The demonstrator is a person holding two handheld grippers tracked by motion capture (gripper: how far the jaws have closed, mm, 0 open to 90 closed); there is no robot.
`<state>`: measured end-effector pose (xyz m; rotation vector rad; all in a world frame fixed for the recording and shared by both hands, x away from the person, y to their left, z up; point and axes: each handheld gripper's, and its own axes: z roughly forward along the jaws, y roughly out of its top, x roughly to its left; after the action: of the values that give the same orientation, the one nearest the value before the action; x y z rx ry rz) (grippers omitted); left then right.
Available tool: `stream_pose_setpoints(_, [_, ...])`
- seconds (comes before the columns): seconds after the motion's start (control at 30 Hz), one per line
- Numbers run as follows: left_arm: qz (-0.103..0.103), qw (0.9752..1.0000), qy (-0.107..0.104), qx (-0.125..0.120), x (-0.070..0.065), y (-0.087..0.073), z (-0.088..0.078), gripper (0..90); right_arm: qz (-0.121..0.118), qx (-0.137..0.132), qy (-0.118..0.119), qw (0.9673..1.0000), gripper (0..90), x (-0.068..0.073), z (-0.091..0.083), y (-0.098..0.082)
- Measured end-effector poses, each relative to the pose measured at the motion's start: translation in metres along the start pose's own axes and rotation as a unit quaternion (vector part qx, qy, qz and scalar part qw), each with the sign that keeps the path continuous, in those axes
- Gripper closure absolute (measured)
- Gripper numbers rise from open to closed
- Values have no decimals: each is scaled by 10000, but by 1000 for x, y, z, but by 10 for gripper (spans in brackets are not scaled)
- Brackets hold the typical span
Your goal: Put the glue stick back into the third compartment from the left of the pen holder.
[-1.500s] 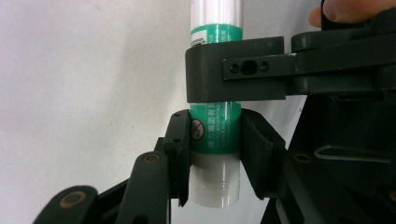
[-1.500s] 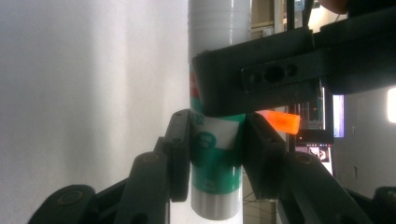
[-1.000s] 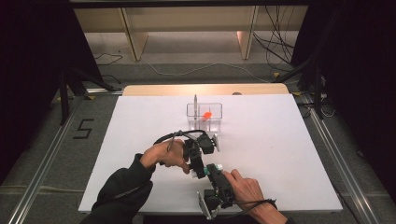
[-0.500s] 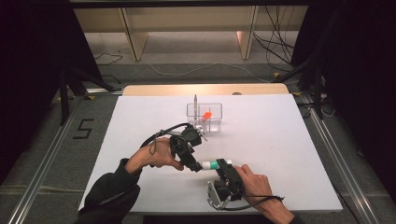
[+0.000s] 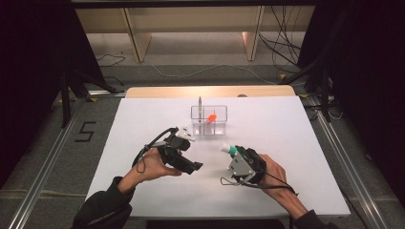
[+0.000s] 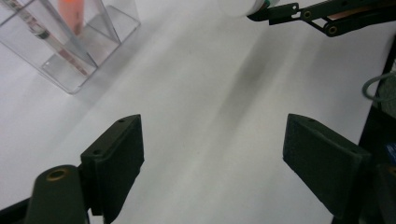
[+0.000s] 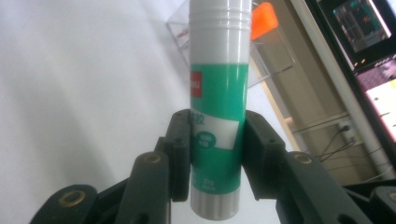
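left tool [image 5: 195, 166] now apart from the right tool [image 5: 232, 151], further left; glue stick [image 7: 217, 100] with the right.

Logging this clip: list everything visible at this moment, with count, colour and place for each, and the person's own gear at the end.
Table: one, white top with a pale wooden strip along the far edge, centre of the high view.
Clear organiser: one, transparent with compartments, far centre of the table.
Orange item: one, orange, inside the organiser; what it is cannot be told.
Thin stick: one, grey, standing up in the organiser's left end.
Glue stick: one, white and green, clamped in the right gripper, cap end pointing away.
Number 5 mark: one, black, floor left of the table.
Left gripper: one, black, jaws apart, empty, above the table.
Right gripper: one, black, shut on the glue stick.
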<state>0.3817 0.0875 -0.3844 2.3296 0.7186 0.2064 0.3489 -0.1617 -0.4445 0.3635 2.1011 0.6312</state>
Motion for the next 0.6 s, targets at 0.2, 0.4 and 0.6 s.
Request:
stream_pose_setpoints(0.2, [-139,9984,172,-518,-1,-16,1,188,993,-230,330,9942,662,-25,9,1])
stream_pose_setpoints(0.4, [-285,9934,345,-1052,0,-34,-3,187,1950,-471,644,9775,662,-48,19,1])
stream_pose_setpoints(0.6, [-709,9819,466,-1693,7,-51,-15,186,2801,-676,795,9543,662,-70,31,5])
